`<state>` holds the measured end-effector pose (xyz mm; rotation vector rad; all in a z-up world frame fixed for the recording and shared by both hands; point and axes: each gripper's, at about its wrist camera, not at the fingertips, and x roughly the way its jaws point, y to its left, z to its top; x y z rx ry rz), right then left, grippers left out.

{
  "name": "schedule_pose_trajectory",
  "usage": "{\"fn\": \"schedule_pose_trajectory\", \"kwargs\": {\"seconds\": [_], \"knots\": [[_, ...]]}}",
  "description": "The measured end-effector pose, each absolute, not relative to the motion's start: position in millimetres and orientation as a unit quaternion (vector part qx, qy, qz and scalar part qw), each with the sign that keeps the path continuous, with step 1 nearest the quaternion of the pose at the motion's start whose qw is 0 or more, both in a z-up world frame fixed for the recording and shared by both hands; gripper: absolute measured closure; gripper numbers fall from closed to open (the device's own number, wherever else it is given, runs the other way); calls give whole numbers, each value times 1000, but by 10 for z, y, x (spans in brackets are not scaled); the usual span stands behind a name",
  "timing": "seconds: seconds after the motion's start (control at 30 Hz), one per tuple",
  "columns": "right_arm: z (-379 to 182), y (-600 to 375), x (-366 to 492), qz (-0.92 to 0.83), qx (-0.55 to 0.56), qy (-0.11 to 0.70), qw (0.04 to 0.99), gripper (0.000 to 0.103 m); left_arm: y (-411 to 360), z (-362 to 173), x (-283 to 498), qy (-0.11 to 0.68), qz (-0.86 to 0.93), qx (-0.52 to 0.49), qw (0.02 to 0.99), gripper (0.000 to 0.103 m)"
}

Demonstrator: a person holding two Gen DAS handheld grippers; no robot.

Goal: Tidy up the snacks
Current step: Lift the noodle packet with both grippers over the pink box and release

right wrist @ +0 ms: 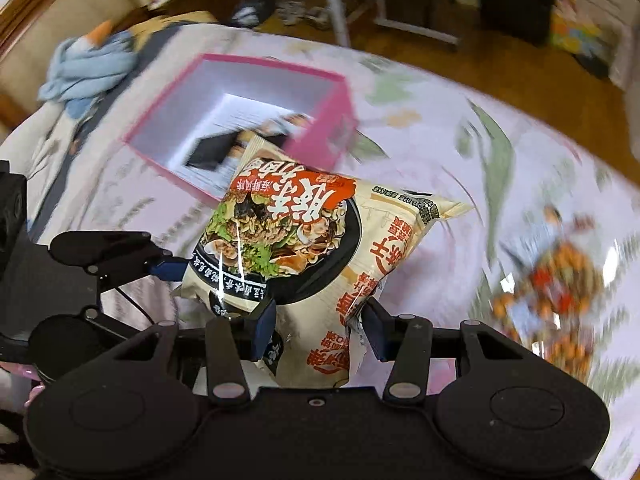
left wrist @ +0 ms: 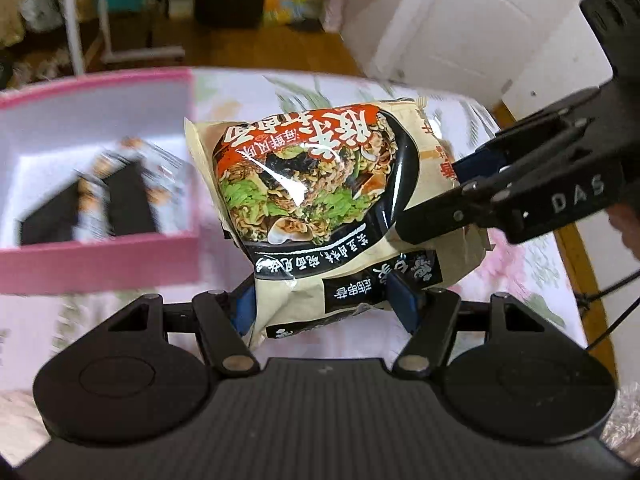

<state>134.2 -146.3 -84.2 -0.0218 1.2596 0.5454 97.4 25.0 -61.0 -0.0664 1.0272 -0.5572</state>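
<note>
Both your grippers are clamped on the cream plastic noodle packet (left wrist: 316,208): left gripper (left wrist: 326,304) pinches its near edge, right gripper (right wrist: 318,330) its other corner. Packet hangs above the floral tablecloth (right wrist: 460,136), beside the open pink cardboard box (left wrist: 96,260).
</note>
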Motion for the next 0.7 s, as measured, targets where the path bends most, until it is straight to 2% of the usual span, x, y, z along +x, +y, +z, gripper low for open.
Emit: {"fn": "schedule_pose_trajectory", "kwargs": {"seconds": [0.07, 0.3, 0.57, 0.7], "knots": [[-720, -1291, 1444, 269, -14, 566, 779, 50, 466, -537, 1039, 477, -252, -52, 840, 37], [-635, -764, 1751, 317, -16, 531, 785, 68, 1185, -493, 1329, 474, -223, -91, 847, 37], [-911, -114, 2171, 322, -32, 533, 782, 69, 1649, -722, 1789, 485, -177, -73, 853, 37], [-1191, 34, 2452, 312, 14, 554, 771, 69, 1798, -878, 2109, 492, -157, -51, 855, 37]]}}
